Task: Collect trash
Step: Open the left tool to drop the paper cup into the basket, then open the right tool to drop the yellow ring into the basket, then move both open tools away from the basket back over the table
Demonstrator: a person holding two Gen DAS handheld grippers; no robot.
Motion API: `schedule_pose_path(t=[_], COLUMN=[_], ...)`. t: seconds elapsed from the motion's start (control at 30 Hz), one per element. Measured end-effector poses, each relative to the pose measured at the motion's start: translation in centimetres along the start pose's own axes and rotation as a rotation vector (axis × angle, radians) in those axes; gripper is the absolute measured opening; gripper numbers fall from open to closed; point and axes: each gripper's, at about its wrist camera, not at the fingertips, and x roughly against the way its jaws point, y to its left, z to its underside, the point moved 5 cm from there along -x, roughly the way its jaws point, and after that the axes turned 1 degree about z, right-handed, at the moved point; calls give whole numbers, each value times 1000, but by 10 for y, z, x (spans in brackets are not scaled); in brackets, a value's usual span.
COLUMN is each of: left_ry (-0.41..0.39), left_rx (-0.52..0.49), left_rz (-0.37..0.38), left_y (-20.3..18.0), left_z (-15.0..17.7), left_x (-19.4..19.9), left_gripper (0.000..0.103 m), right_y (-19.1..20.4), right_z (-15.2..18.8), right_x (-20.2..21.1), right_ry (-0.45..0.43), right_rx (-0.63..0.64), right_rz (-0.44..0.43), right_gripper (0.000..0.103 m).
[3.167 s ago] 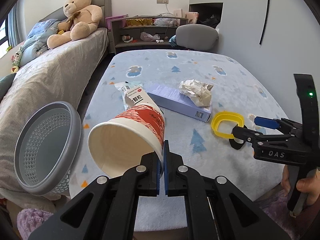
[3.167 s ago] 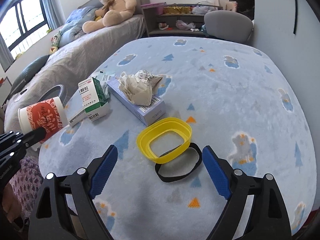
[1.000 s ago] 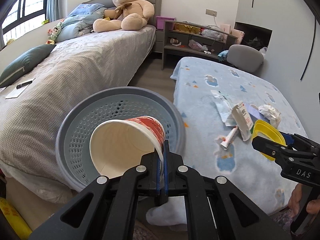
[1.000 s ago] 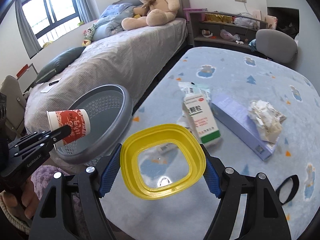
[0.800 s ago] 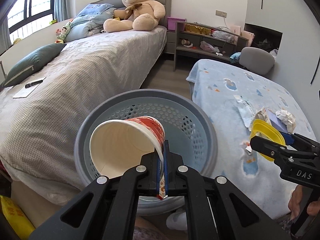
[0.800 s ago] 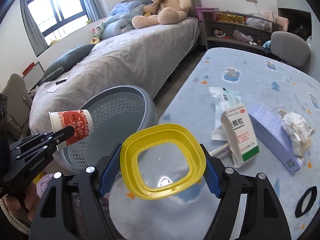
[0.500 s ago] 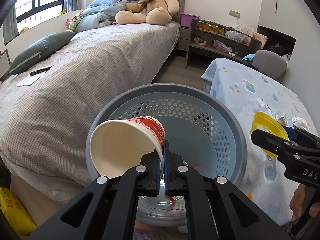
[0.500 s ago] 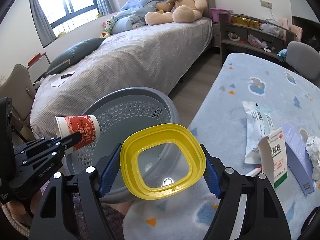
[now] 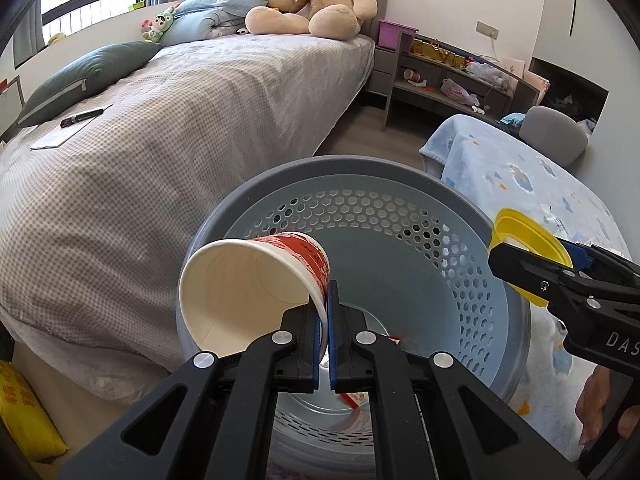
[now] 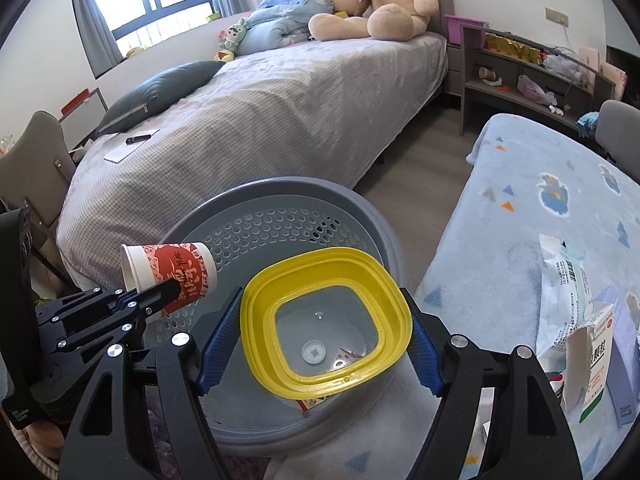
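My left gripper point(image 9: 327, 336) is shut on the rim of a red and white paper cup point(image 9: 256, 288), which lies on its side over the grey perforated waste basket point(image 9: 400, 216). The cup point(image 10: 172, 270) also shows in the right wrist view over the basket's left rim point(image 10: 288, 186). My right gripper point(image 10: 320, 330) is shut on a yellow plastic lid point(image 10: 326, 320) with a clear centre, held above the basket's near side. That lid point(image 9: 528, 246) shows in the left wrist view over the basket's right rim. A scrap of red and white trash point(image 9: 394, 338) lies in the basket.
A bed point(image 10: 260, 120) with a teddy bear point(image 10: 376, 4) stands behind the basket. A table with a blue blanket point(image 10: 540, 216) is at the right, holding a white sachet point(image 10: 564, 280), a medicine carton point(image 10: 596, 364) and a purple box point(image 10: 624, 360). A grey shelf point(image 9: 448, 76) stands at the back.
Both grippers have swung left from the table to above the basket, carrying the cup and the lid. The basket now fills the middle of both views.
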Motion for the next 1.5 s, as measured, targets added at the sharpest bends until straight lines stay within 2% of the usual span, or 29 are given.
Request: schedule_pose_path(t=[0.37,0.43,0.53,0.77,1.5], left_ry=[-20,-28,-33,-32,-45], left_rx=[23,31,38,52,57], left_rz=[12,14,11,8,-11], left_y=[7,8,10,14,15], left_z=[2,1,1,2,5], left_x=[4,6,7,8,12], left_gripper=[5,17,28,29,46], right_y=[10,12,12,13,11], right_z=[-1,-2,-3,-2,7], right_x=[-6,-5,-1,1,3], right_ry=[0,-4,-16,-18,-3], right_rx=[15,17,15,16,-6], right_rz=[7,10,12,19,24], right_gripper=[74,77,81,82,82])
